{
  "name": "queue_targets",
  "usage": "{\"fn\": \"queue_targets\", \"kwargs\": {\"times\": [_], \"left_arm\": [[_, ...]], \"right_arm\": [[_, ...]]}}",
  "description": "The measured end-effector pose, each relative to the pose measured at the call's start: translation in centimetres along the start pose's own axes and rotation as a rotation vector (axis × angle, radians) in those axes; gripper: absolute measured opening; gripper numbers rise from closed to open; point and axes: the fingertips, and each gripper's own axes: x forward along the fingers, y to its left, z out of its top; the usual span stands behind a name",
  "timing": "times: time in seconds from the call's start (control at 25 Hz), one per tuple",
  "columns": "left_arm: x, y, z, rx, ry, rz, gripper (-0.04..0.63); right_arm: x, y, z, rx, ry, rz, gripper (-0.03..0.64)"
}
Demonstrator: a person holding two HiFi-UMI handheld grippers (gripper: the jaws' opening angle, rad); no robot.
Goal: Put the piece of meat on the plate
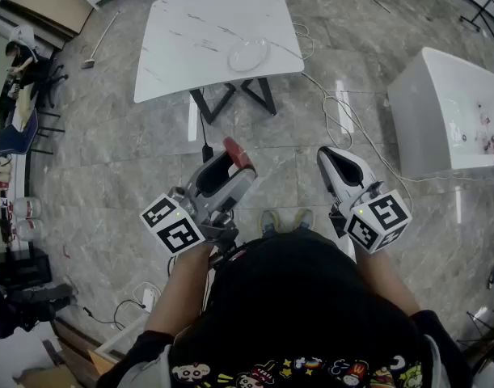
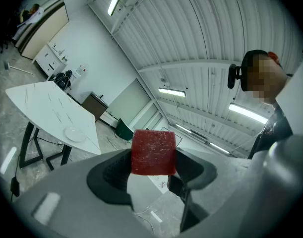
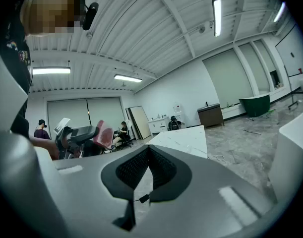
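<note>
My left gripper (image 1: pixel 230 162) is shut on a red cube of meat (image 1: pixel 239 155), held level in front of the person's waist. In the left gripper view the meat (image 2: pixel 152 151) sits pinched between the two dark pads (image 2: pixel 111 175) at their tips. The clear plate (image 1: pixel 248 55) lies on the near edge of a white marble table (image 1: pixel 198 31), well ahead of both grippers; it also shows as a small plate (image 2: pixel 74 133) far off to the left. My right gripper (image 1: pixel 331 158) hangs beside the left one, shut and holding nothing (image 3: pixel 149 150).
A second white table or tub (image 1: pixel 449 111) stands to the right. Cables (image 1: pixel 344 111) trail over the grey tiled floor between the tables. Chairs and clutter (image 1: pixel 20 103) line the left wall. The person's shoes (image 1: pixel 284 219) are just below the grippers.
</note>
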Motion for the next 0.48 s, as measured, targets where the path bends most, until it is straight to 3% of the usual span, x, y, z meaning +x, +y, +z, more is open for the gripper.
{"fn": "queue_targets", "kwargs": {"times": [0.48], "left_arm": [[3.4,-1.3,-1.5,-0.004,0.013,0.047,0.387]], "right_arm": [[-2.1,-3.8,0.6,0.02,-0.014,0.025,0.023]]}}
